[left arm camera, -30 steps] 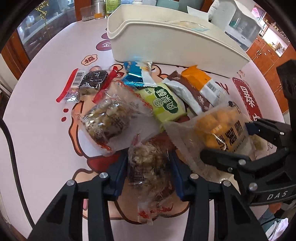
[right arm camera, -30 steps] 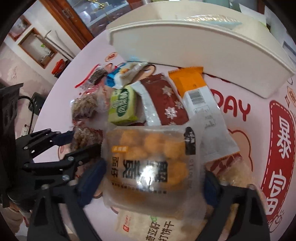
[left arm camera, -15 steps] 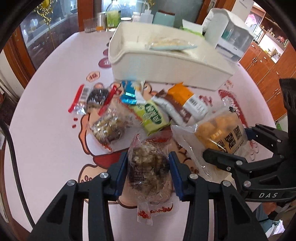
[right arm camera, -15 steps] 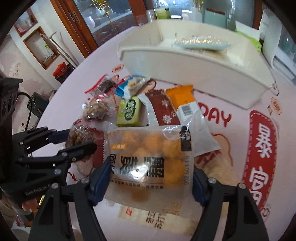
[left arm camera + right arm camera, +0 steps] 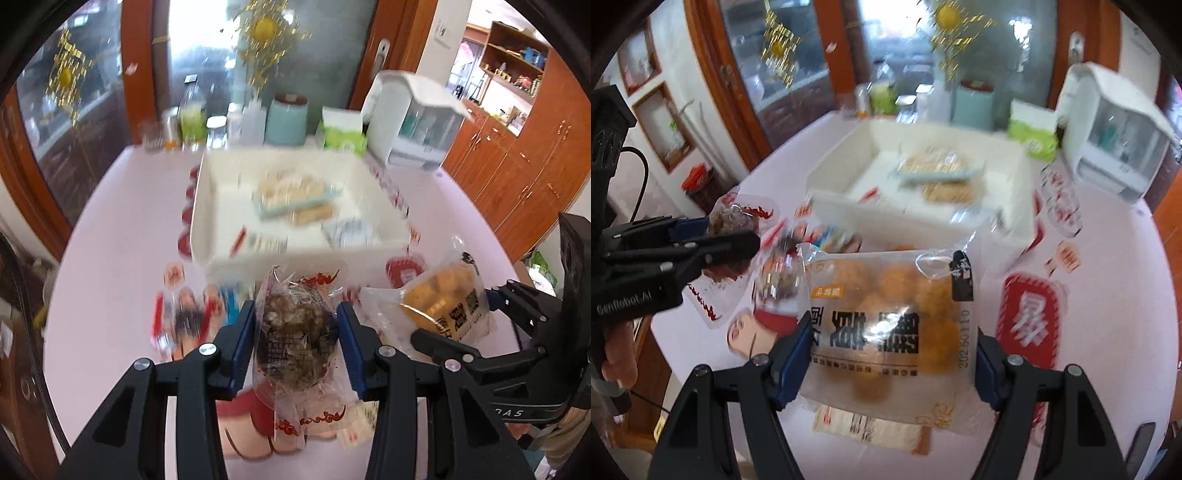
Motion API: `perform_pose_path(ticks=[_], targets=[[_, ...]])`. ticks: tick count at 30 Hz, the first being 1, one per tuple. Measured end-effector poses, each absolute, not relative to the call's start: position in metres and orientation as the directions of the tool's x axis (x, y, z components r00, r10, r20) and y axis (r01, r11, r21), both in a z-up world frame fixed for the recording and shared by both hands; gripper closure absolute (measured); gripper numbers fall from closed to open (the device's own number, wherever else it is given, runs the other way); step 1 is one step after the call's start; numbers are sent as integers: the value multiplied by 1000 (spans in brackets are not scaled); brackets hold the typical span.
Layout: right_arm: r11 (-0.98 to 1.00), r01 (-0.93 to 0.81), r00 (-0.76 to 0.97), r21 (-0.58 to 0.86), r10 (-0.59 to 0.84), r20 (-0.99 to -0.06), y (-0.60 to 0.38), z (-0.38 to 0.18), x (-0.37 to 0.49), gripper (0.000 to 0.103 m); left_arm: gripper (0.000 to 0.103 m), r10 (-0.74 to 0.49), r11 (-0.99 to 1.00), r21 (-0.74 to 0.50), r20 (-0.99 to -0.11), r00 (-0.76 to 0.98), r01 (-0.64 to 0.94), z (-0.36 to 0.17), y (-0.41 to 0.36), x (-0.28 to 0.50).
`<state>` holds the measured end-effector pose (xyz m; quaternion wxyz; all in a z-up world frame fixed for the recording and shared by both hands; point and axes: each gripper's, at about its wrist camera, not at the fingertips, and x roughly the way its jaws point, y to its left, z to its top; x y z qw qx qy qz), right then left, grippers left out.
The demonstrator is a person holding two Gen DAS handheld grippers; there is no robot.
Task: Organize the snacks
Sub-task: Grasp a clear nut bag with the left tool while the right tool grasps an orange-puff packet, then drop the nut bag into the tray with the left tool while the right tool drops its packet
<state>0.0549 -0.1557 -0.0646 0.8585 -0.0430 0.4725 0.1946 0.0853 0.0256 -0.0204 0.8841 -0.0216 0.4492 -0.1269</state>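
My left gripper [image 5: 296,314] is shut on a clear pack of brown nutty snack [image 5: 291,343], held up off the table in front of the white bin [image 5: 207,236]. My right gripper [image 5: 892,339] is shut on a clear bag of yellow-orange balls [image 5: 886,295], also lifted. The left wrist view shows that bag [image 5: 439,295] in the right gripper [image 5: 461,314] at the right. In the right wrist view the left gripper [image 5: 727,230] and its pack [image 5: 731,214] are at the left. The bin [image 5: 912,221] holds several snacks.
Several more packs lie on the pink table before the bin, among them red-ended ones [image 5: 181,321] and a pale pack [image 5: 864,424] under the bag. Behind the bin stand bottles, a teal canister [image 5: 286,118], a green box [image 5: 341,129] and a white container [image 5: 413,118].
Both grippers have risen off the table with their packs, and both views have tipped up toward the bin. The right jaws first closed in on the yellow bag.
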Motion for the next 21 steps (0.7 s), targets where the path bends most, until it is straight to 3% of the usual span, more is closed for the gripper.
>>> perform_pose_path(ticks=[11, 15, 21], targets=[[970, -240, 709, 40, 204, -675, -171, 49, 123, 27, 61, -196, 967, -16, -680, 706, 253, 78, 11, 161], [982, -187, 748, 19, 155, -646, -166, 63, 150, 26, 61, -192, 970, -16, -668, 719, 243, 88, 14, 182], [990, -140, 734, -7, 99, -672, -153, 51, 188, 23, 60, -178, 974, -24, -698, 694, 226, 68, 18, 215]])
